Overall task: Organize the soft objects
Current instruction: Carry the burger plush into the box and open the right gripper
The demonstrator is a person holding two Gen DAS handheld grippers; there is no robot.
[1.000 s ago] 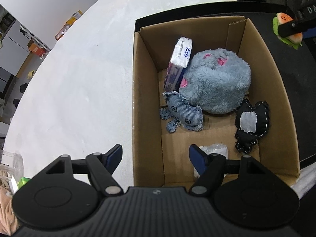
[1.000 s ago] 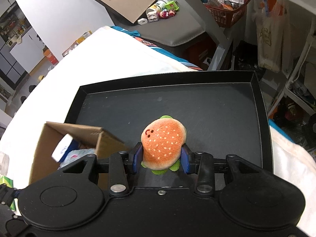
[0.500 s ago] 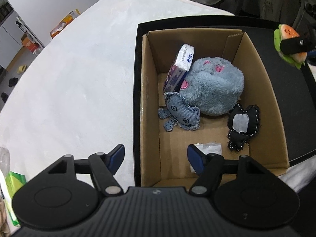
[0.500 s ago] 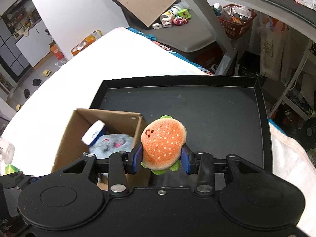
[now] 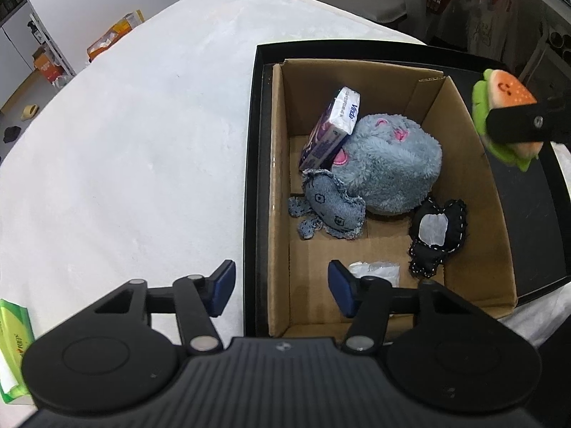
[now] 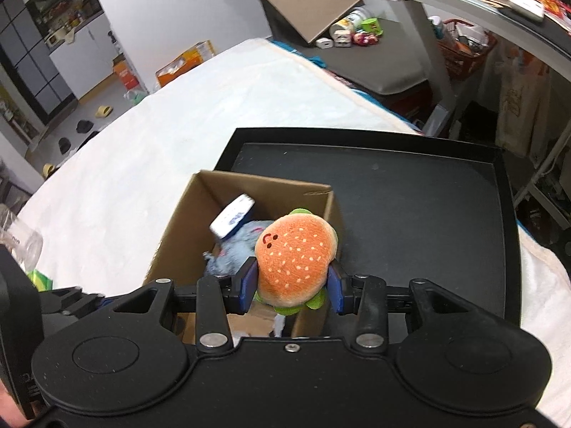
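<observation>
My right gripper (image 6: 292,287) is shut on an orange plush burger (image 6: 296,256) and holds it above the right wall of the cardboard box (image 6: 178,221); the burger also shows in the left wrist view (image 5: 506,117). The box (image 5: 280,178) holds a grey fluffy plush (image 5: 389,167), a denim toy (image 5: 328,210), a tissue pack (image 5: 333,125), a black heart-shaped cushion (image 5: 435,232) and a clear plastic bag (image 5: 374,269). My left gripper (image 5: 282,287) is open and empty, straddling the box's near left wall.
The box stands in a black tray (image 6: 428,185) on a white padded surface (image 5: 125,142). A green tissue pack (image 5: 10,339) lies at the left edge. A clear bottle (image 6: 18,242) lies at the far left. Clutter, shelves and a table stand beyond.
My right gripper has carried the burger left, from over the tray to over the box's right wall. My left gripper has drawn back a little from the box.
</observation>
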